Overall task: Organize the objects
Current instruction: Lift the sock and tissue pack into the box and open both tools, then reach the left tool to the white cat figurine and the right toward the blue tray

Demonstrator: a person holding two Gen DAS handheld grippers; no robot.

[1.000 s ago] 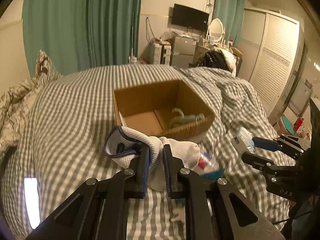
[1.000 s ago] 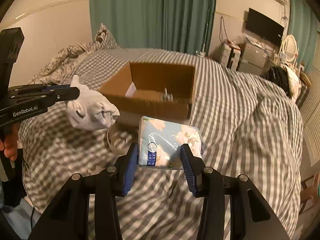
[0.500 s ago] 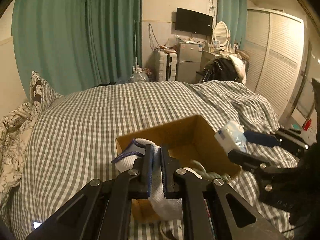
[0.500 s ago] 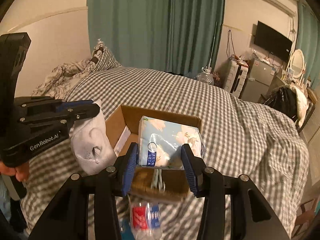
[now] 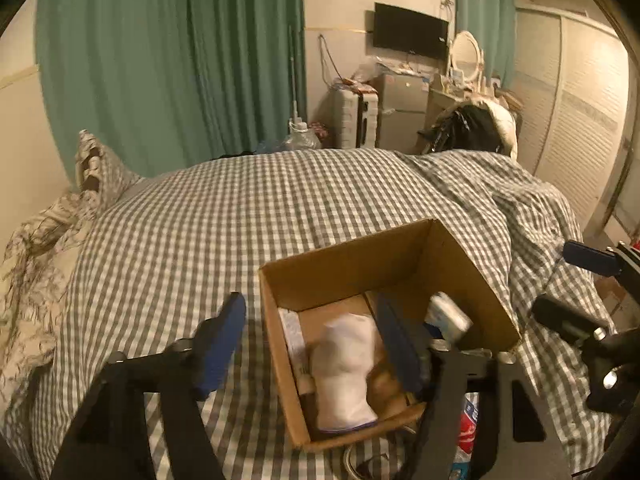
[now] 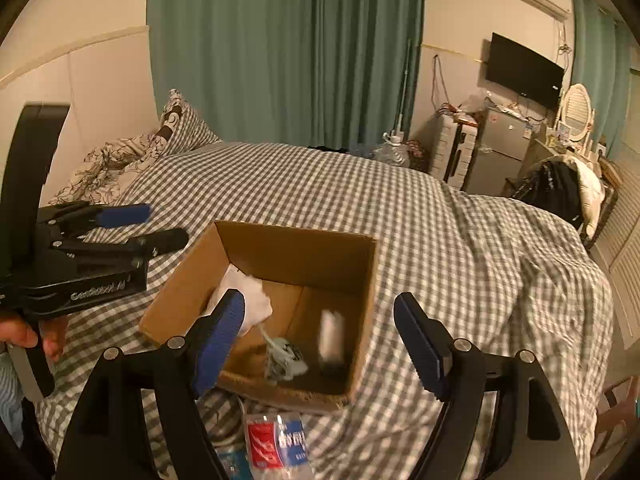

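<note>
An open cardboard box [image 5: 360, 248] [image 6: 296, 236] stands on the checked bed. A white sock [image 5: 344, 368] [image 6: 244, 296] lies inside it at the left. A pale blue tissue pack [image 5: 448, 316] [image 6: 332, 334], blurred, is dropping in at the right. My left gripper [image 5: 310, 344] [image 6: 152, 224] hovers over the box's near left side, jaws opening, and the sock lies free below them. My right gripper [image 6: 320, 344] [image 5: 572, 288] hangs over the near right side, jaws also opening, with no pad touching the pack. A grey object [image 6: 284, 356] rests on the box floor.
A plastic bottle with a red and blue label [image 6: 276, 444] [image 5: 468, 420] lies on the bed just in front of the box. Pillows [image 5: 96, 168] are at the far left and a rumpled duvet [image 6: 540, 272] at the right. A person's hand [image 6: 24, 332] holds the left gripper.
Both grippers moved forward over the box and spread their jaws. The sock left the left gripper and the tissue pack left the right one, and both went down into the box.
</note>
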